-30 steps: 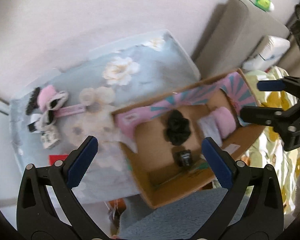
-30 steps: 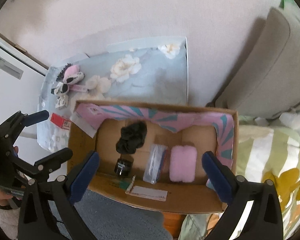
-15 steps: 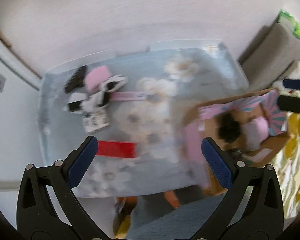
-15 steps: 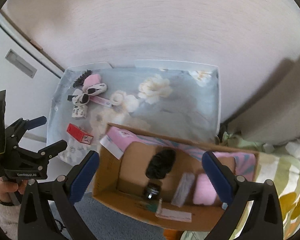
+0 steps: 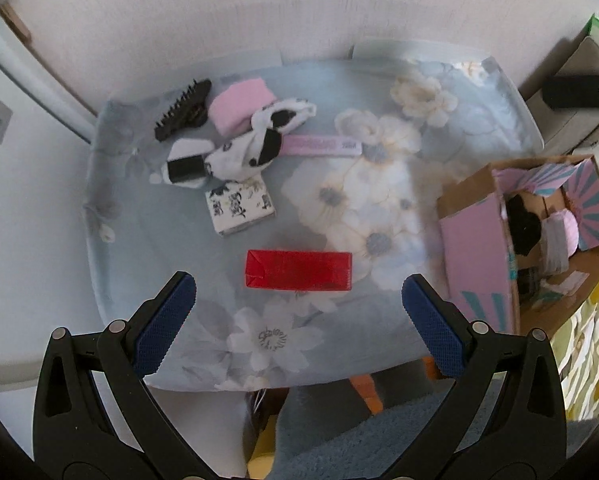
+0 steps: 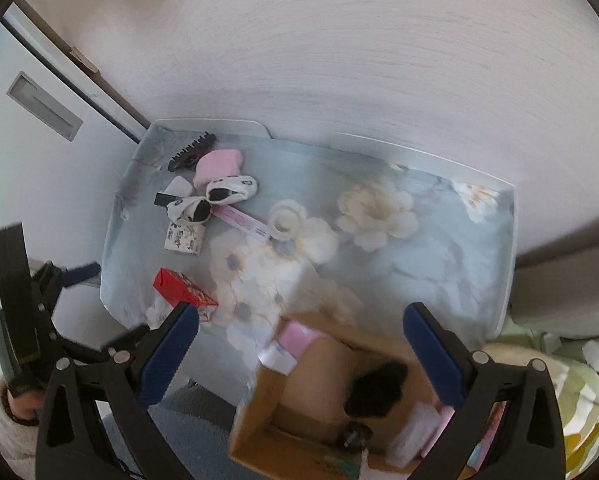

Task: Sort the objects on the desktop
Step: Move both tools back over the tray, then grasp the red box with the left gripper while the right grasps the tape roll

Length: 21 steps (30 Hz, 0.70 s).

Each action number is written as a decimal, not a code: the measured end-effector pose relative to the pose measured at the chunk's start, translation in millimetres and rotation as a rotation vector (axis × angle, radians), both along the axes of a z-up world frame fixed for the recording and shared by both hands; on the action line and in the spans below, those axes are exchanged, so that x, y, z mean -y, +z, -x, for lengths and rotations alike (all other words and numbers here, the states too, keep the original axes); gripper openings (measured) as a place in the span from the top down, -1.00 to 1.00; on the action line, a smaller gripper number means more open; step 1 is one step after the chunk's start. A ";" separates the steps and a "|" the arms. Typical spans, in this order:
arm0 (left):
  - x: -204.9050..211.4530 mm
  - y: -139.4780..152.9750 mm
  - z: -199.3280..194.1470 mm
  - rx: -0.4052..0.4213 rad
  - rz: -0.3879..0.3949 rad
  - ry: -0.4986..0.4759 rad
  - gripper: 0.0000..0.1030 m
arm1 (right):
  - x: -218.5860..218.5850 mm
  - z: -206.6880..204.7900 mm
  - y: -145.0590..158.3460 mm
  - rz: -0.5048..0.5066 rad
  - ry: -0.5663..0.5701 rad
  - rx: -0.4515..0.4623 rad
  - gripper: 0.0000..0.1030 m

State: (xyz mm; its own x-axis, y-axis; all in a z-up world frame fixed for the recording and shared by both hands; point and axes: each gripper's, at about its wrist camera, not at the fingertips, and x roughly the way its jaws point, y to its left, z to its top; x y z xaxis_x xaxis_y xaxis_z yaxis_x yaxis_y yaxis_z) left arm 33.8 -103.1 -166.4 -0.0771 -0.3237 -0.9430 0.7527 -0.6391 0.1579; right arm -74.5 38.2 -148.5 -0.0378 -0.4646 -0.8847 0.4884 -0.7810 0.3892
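Left gripper (image 5: 298,298) gapes wide, empty, above the flat red rectangular box (image 5: 298,271); right gripper (image 6: 300,330) equally wide, empty.

The left gripper (image 5: 299,304) is showing two black plastic arms with triangular cut-outs, silver round screws at the joints, and blue fingers (image 5: 163,322) textured with fine dots. The right gripper (image 6: 299,340) is wearing the same black frame, silver screws and blue pads (image 6: 429,354). The person's hand (image 6: 17,400) is showing a fluffy cream sleeve (image 6: 7,436) with a dark band at the wrist.
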 end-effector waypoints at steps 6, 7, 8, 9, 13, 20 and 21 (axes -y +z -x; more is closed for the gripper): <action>12.0 -39.9 -2.1 0.011 -0.050 -0.014 -1.00 | 38.1 27.1 -34.7 0.016 0.005 0.123 -0.99; 13.7 -45.7 -2.0 0.012 -0.054 -0.015 -1.00 | 43.0 31.4 -41.8 0.024 0.000 0.148 -0.99; 15.5 -51.6 -1.9 0.016 -0.054 -0.015 -1.00 | 48.5 35.9 -49.7 0.030 -0.009 0.176 -0.99; 16.5 -56.1 -1.5 0.019 -0.053 -0.018 -1.00 | 52.7 38.8 -55.3 0.034 -0.014 0.194 -0.99; 20.1 -73.3 1.6 0.031 -0.057 -0.039 -1.00 | 72.5 49.2 -81.4 0.030 -0.032 0.259 -0.99; 25.6 -95.0 7.2 0.058 -0.057 -0.072 -0.99 | 94.7 60.2 -125.0 0.011 -0.084 0.349 -0.99; 26.7 -97.0 7.2 0.058 -0.062 -0.072 -0.99 | 96.1 60.8 -128.7 0.009 -0.088 0.354 -0.99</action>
